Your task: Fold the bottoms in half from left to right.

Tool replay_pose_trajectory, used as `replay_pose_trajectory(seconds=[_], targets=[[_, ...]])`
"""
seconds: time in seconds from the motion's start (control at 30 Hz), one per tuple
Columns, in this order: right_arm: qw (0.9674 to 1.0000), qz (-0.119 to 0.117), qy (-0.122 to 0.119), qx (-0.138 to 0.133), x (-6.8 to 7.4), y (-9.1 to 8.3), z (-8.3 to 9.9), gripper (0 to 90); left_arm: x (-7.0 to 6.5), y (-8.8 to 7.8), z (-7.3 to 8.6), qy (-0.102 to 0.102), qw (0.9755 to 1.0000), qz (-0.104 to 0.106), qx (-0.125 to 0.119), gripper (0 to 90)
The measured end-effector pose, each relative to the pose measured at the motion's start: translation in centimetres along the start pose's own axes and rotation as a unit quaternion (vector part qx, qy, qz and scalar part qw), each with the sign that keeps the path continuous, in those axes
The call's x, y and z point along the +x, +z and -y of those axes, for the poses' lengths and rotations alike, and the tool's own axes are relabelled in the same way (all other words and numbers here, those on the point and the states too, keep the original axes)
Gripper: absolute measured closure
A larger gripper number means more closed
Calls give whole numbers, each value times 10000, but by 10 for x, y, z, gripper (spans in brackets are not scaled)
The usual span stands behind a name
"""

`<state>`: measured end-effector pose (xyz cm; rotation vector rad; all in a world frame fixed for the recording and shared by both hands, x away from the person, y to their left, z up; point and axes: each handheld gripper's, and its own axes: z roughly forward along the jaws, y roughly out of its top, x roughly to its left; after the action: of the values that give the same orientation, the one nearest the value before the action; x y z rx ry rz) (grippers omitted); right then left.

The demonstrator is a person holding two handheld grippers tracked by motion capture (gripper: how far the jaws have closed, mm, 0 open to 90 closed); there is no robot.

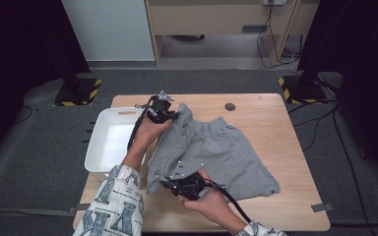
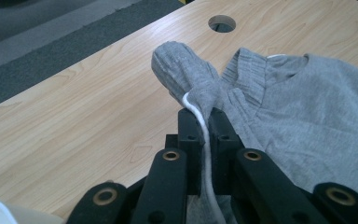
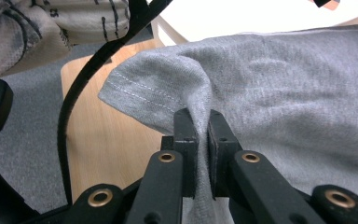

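Lying spread over the middle of the wooden table [image 1: 275, 147], grey shorts [image 1: 216, 152] reach from near the far edge toward the near edge, closer to the left side than the right. Waistband end faces the far edge, hems toward the near edge.

Left gripper [image 1: 170, 116] sits at the far-left part of the shorts, jaws clamped together on a bunched bit of waistband. In the left gripper view the left gripper [image 2: 204, 119] has grey fabric [image 2: 191, 79] pinched between its jaws, with a white drawstring [image 2: 200, 123] running down through the gap. Pinched fold stands up off the tabletop; ribbed waistband [image 2: 249, 77] lies flat just beside it.

Right gripper [image 1: 170, 183] is at the near-left corner of the shorts, jaws closed tight on the hem. In the right gripper view the right gripper [image 3: 203, 123] grips a raised fold, and the stitched hem edge [image 3: 135, 93] hangs over the bare wood to the left of the jaws. Black cable [image 3: 81, 84] curves past that hem.

White bin [image 1: 109, 142] rests at the table's left edge, just beside the shorts and the left hand [image 1: 150, 132]. Round cable hole [image 1: 230, 106] is near the far edge, well apart from the shorts' right side. Patterned sleeve [image 1: 115, 204] comes in over the near-left corner. Right hand [image 1: 211, 201] is near the near edge.
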<state>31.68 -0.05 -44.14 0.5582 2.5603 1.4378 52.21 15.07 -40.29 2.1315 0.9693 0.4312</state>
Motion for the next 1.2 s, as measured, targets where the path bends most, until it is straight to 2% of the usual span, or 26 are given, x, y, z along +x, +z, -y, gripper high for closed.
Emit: replay_pose_trajectory(seconds=[0.3,0.53,0.9,1.2], targets=[[10000,-29,-6,-44,2,6,-12,854,12,-7,3,-156,9998,91,-46,856],[9999,-50,11,-103,4,9,-21,854,18,-19,-2,-71,9999,129,-85,856],[9999,-31,21,-107,8,14,-27,855,24,-21,0,-97,9994,300,-105,856],[9998,-77,9,-169,16,21,-37,855,34,-34,5,-130,9994,287,-114,857]])
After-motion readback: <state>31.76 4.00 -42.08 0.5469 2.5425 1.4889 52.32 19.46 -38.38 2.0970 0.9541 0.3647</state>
